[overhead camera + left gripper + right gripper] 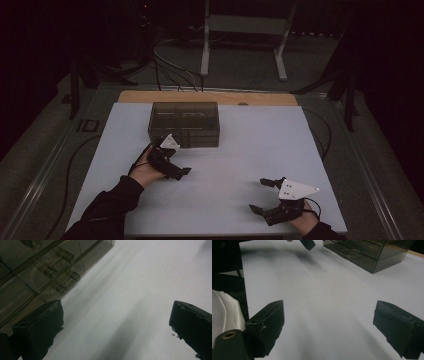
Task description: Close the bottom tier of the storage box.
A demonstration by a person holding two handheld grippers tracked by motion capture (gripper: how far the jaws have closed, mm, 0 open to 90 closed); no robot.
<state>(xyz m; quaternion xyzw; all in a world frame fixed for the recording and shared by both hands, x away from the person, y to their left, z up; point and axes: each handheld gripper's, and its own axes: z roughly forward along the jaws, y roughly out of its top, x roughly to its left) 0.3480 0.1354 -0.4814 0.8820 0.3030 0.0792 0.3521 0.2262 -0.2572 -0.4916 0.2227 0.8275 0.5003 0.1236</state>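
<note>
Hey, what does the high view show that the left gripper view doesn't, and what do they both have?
High view alone: the person's two hands, the right gripper open near the table's front right, the whole smoky drawer box, and the floor, cables and white frame beyond. Left gripper view alone: a close look at the drawer handles on the box front, with one jaw next to the box. Both: the white table, the box, and the left gripper, open and holding nothing.

White table mat (pixel 260 150), metal stand (pixel 245 30) and floor cables (pixel 170 65) beyond.
</note>
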